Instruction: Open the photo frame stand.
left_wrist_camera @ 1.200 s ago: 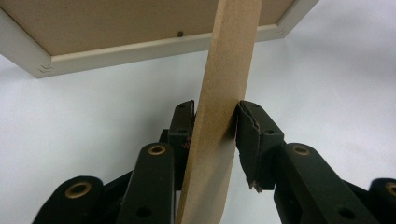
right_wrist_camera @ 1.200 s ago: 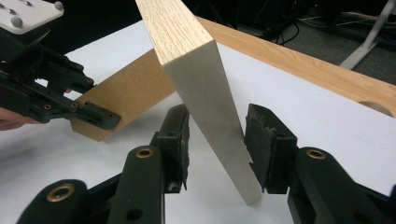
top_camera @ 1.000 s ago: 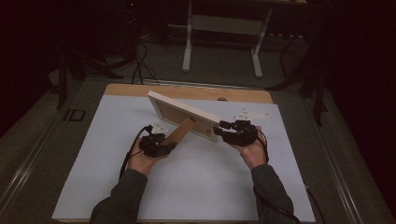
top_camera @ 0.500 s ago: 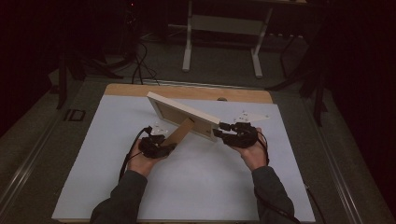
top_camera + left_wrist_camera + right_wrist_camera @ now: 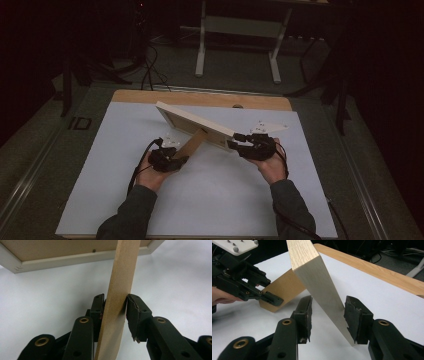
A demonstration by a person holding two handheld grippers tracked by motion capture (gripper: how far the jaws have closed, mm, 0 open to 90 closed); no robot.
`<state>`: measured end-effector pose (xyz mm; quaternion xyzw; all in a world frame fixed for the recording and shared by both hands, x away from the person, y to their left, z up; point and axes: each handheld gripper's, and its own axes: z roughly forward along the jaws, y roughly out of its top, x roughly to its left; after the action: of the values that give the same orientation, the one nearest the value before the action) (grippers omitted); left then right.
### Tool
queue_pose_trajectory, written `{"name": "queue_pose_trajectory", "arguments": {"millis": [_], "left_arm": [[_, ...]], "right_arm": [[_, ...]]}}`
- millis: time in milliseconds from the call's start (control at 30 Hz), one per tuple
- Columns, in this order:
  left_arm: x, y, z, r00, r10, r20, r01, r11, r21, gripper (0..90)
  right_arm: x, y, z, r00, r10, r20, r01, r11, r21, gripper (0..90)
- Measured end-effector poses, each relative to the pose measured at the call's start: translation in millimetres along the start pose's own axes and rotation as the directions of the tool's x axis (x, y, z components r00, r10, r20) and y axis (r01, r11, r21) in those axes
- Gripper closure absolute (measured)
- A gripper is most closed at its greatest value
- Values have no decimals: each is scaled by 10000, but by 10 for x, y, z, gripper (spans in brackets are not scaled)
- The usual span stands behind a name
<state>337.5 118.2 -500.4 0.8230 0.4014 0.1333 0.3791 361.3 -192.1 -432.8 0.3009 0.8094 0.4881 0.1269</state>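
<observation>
A white picture frame [image 5: 192, 120] is held tilted above the white table sheet [image 5: 210, 200], its brown back facing me. A brown fold-out stand leg [image 5: 192, 144] slopes down from that back toward my left hand. My left gripper [image 5: 181, 160] is shut on the leg's lower end; in the left gripper view both pads press the brown strip [image 5: 117, 290] below the frame's edge [image 5: 62, 261]. My right gripper [image 5: 234, 145] is shut on the frame's right end, and in the right gripper view the pale wooden edge [image 5: 317, 275] runs down between the jaws. The left gripper [image 5: 274, 300] shows there too, clamped on the leg [image 5: 284, 287].
The wooden tabletop edge [image 5: 200, 97] runs along the far side of the sheet. Beyond it stand a metal table base [image 5: 237, 45] and cables on the dark floor [image 5: 150, 65]. Bare sheet lies in front of both hands.
</observation>
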Motion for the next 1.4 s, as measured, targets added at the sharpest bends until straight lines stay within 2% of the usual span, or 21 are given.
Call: {"name": "queue_pose_trajectory", "arguments": {"millis": [533,967,1267,1400], "left_arm": [[-12,-28,6,10000,-37,-22,37,10000,0,690],[0,-61,20,10000,-87,3,87,10000,4,686],[3,-68,23,10000,-86,36,86,9999,-65,686],[2,-70,24,9999,-105,28,105,9999,-71,680]], "right_arm": [[-12,-62,-24,9998,-21,-187,20,10000,-53,570],[-59,-127,-86,9999,10,-158,-10,10000,-21,556],[-119,-131,-188,9996,278,82,-274,9986,-453,558],[-142,-136,-230,9987,401,324,-382,9977,-564,555]]}}
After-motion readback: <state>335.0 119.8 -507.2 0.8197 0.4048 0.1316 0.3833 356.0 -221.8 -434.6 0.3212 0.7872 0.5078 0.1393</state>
